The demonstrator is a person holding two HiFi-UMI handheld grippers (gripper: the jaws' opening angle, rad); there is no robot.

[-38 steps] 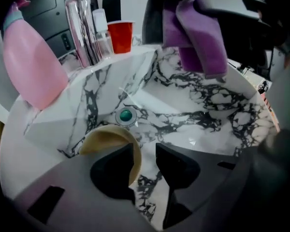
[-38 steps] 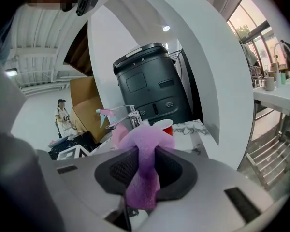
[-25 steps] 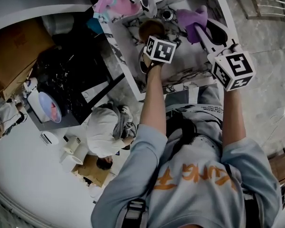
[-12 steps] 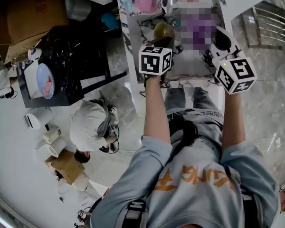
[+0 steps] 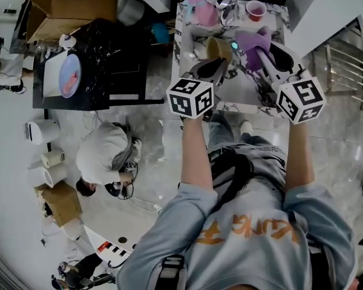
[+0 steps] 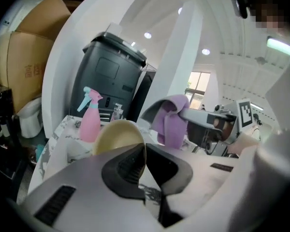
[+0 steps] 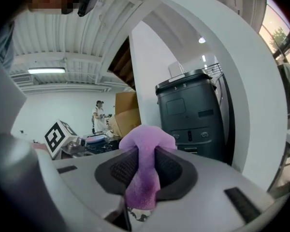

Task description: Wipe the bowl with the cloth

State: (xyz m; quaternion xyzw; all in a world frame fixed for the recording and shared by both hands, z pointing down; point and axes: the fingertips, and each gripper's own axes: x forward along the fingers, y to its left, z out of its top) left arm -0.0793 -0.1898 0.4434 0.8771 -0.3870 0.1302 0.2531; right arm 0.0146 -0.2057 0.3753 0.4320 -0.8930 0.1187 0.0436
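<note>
Not much here can be read. The cardboard box (image 6: pixel 26 62) by the wall has red print too small to make out, and the orange lettering on the person's grey-blue shirt (image 5: pixel 248 222) is creased past reading. The two marker cubes (image 5: pixel 190 97) carry only black-and-white square patterns.

The left gripper (image 6: pixel 145 153) has smooth grey plastic jaws with dark ribbed pads. They have just been closing, and the thin rim of the bowl (image 6: pixel 117 134) is pinched between them. There is one bowl, round, matte and tan-yellow. It is held up on edge above the marble-veined table (image 5: pixel 248 92), hollow side turned away from the jaws.

The right gripper (image 7: pixel 144 170) is clamped on the cloth (image 7: pixel 142 144). It is a single soft, fuzzy purple piece, bunched into a rounded tuft above the pads, with a tail hanging below them. From overhead, cloth and bowl hang just beside each other, cloth to the bowl's right. I cannot tell whether they touch.

On the far end of the table stands one pink spray bottle (image 6: pixel 91 122) with a pale blue trigger, and one pink cup (image 5: pixel 255 9). Behind it rises a boxy dark grey bin (image 7: pixel 195 115) — hard plastic, with a lighter lid. A person in a white cap (image 5: pixel 103 156) crouches on the pale floor to the left, near two paper rolls (image 5: pixel 48 167).
</note>
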